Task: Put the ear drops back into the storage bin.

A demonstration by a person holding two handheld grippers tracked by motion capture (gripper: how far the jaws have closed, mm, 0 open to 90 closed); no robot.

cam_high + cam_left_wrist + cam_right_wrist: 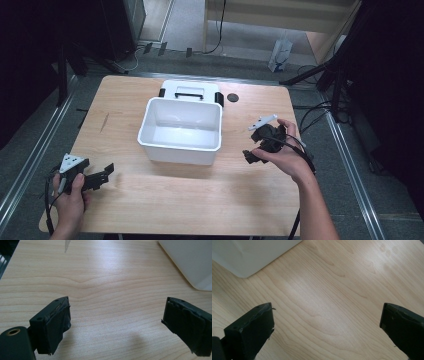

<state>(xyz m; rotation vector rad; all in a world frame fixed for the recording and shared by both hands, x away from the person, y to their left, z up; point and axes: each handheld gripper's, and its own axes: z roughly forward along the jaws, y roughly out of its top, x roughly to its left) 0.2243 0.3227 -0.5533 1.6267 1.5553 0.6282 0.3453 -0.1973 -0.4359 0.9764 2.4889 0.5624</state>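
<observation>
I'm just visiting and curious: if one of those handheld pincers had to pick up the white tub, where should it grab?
Probably the white tub's rim. It stands upright and open, so a thin wall edge faces up. The right gripper, jaws wide open, could come down from above over the near right wall, one jaw inside and one outside.

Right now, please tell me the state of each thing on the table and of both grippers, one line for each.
White box: open, empty, upright at the middle of the table.
Lid: off, lying flat behind the box and touching it.
Black disc: flat on the table, apart from the lid.
Left gripper: open, holding nothing.
Right gripper: open, holding nothing.
</observation>
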